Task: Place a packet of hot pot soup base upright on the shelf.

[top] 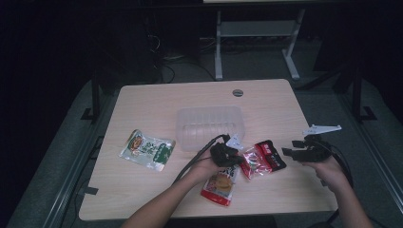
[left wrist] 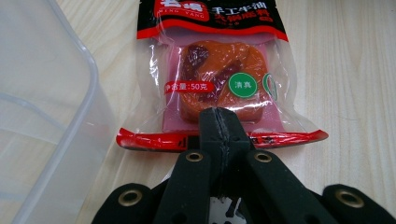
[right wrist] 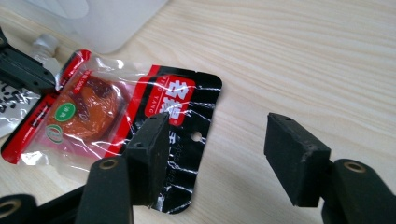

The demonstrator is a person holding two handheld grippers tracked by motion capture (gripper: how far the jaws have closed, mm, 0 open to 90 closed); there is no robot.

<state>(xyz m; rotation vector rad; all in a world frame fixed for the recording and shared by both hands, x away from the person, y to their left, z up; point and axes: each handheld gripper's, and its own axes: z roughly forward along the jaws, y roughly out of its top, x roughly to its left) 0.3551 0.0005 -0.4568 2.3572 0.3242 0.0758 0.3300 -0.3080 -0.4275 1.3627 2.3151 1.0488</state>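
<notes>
A red-and-black snack packet (top: 263, 158) with an orange block inside lies on the wooden table (top: 157, 102) in front of a clear plastic container (top: 209, 124). My left gripper (left wrist: 218, 125) is shut on the packet's (left wrist: 217, 74) red bottom seal. In the high view the left gripper (top: 241, 157) meets the packet's left end. My right gripper (top: 286, 152) is open just right of the packet. In its own view the right gripper (right wrist: 219, 154) hovers over the packet's (right wrist: 130, 112) black top end, one jaw above it.
A green snack packet (top: 147, 149) lies at the left. An orange-red packet (top: 220, 186) sits under the left wrist near the front edge. The container (left wrist: 42, 107) is close on the left gripper's left. A cable grommet (top: 237, 92) is at the table's far edge.
</notes>
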